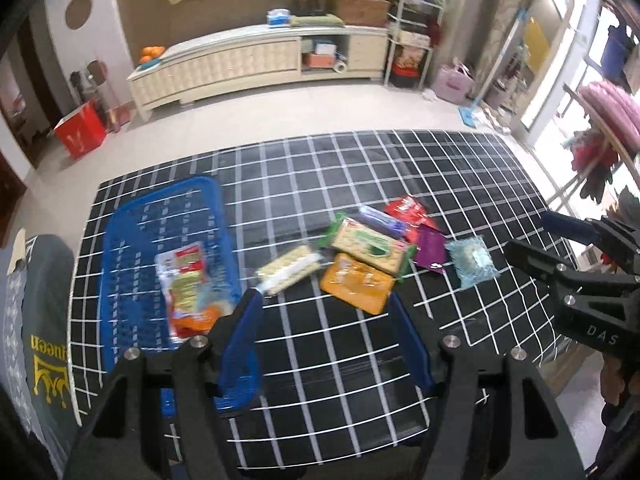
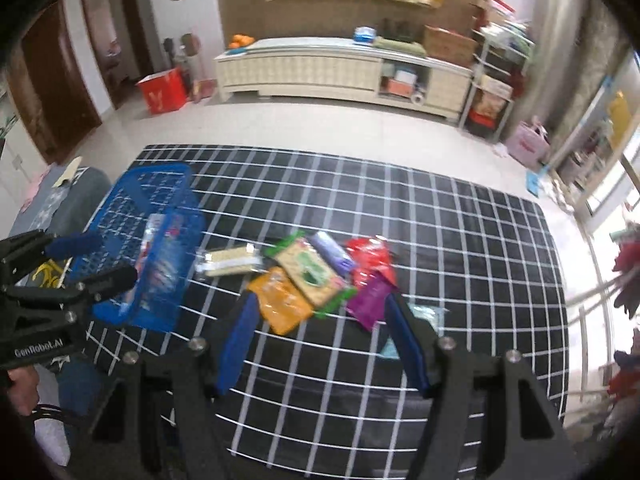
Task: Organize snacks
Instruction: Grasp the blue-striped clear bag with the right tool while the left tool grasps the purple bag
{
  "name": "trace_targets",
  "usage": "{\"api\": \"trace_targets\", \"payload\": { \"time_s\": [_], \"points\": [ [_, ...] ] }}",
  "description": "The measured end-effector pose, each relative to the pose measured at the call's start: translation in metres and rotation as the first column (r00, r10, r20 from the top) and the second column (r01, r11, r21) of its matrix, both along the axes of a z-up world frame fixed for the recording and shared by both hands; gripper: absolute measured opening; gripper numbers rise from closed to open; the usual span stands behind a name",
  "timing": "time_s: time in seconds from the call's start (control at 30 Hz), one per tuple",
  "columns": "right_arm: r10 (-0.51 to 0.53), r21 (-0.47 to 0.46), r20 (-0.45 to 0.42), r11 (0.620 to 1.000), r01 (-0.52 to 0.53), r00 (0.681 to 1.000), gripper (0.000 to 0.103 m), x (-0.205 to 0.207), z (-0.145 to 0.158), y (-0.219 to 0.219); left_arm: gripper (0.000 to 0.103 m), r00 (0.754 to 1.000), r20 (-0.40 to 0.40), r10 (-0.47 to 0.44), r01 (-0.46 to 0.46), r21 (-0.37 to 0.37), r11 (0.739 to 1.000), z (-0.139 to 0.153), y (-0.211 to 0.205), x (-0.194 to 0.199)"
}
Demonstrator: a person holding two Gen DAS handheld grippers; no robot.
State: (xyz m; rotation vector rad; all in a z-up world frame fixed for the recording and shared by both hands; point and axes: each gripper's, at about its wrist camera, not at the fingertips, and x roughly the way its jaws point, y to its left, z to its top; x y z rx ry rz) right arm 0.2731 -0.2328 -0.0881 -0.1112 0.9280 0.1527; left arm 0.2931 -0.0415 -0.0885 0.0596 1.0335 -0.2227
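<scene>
Both tongs (image 1: 324, 312) (image 2: 320, 312) gape empty above crinkly snack packets (image 1: 362, 246) beside slotted plastic basket (image 1: 132, 240).

- A table (image 1: 460, 168) under a black cloth with a white grid carries everything.
- A blue basket (image 1: 132, 216) stands at its left end.
- Right of the basket lies a clear cracker sleeve (image 1: 289, 269).
- Farther right of the basket a heap: orange packet (image 1: 356, 284), green-edged cracker pack (image 1: 370, 246), purple packet (image 1: 432, 250), red packet (image 1: 410, 210), pale blue packet (image 1: 472, 262).
</scene>
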Motion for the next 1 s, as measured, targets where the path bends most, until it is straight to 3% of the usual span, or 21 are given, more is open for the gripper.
{"api": "trace_targets", "payload": {
  "time_s": [0.37, 0.77, 1.0],
  "points": [
    [-0.108, 0.0, -0.134, 0.994, 0.109, 0.985, 0.069, 0.022, -0.069, -0.069, 0.063, 0.989, -0.138, -0.053, 0.053, -0.004, 0.999, -0.073, -0.076, 0.034],
    [-0.206, -0.021, -0.363, 0.977, 0.213, 0.909, 0.069, 0.084, -0.174, -0.107, 0.063, 0.962, -0.261, -0.075, 0.078, -0.001, 0.997, -0.155, -0.11, 0.08],
    [-0.204, -0.009, -0.348, 0.977, 0.214, 0.915, 0.069, 0.097, -0.186, -0.103, 0.063, 0.96, -0.262, -0.101, 0.104, -0.002, 0.995, -0.169, -0.109, 0.097]
  ]
}}
